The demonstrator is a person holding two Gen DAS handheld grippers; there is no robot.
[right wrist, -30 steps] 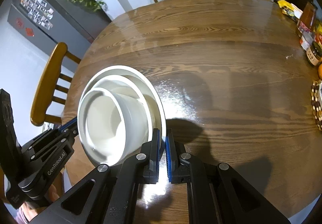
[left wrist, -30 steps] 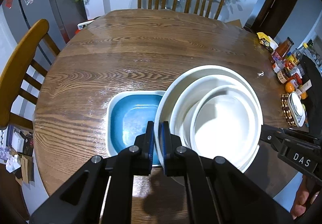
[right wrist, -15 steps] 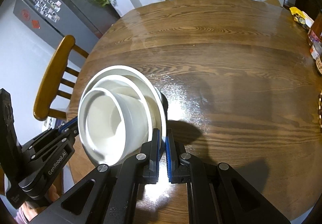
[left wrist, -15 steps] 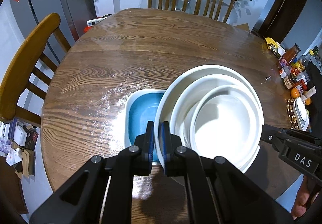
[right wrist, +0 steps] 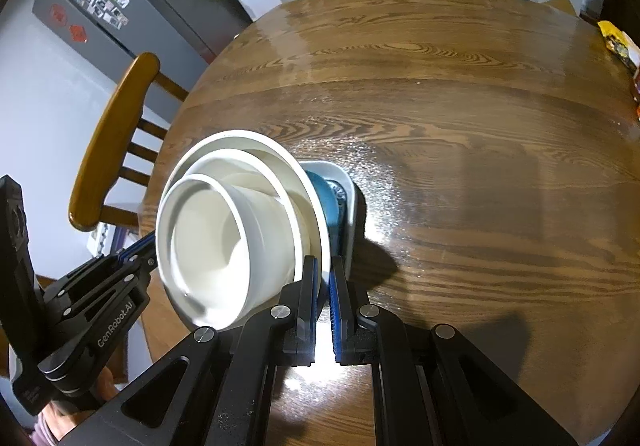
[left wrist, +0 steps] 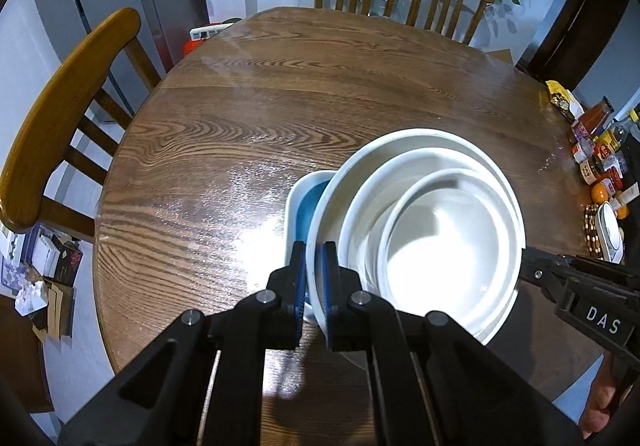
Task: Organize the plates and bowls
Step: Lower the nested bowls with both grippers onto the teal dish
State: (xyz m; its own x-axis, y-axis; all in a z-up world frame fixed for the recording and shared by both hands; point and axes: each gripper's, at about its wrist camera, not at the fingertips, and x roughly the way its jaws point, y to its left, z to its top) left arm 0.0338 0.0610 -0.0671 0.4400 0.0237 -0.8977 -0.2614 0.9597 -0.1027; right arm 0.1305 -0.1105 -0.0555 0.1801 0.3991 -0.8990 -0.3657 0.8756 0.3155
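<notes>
Wooden round counter [left wrist: 248,117] fills both views. Both tongs, left [left wrist: 314,278] and right [right wrist: 323,300], pinch the white nested stack's [left wrist: 416,230] rim at lower center, partly over the blue dish [left wrist: 298,205]; setting down seems left.

Three nested bowls [left wrist: 440,246] are held above a square dish [left wrist: 298,205] on a round table [left wrist: 240,133], gripped at opposite rims by the left gripper [left wrist: 314,274] and right gripper [right wrist: 325,286].
</notes>
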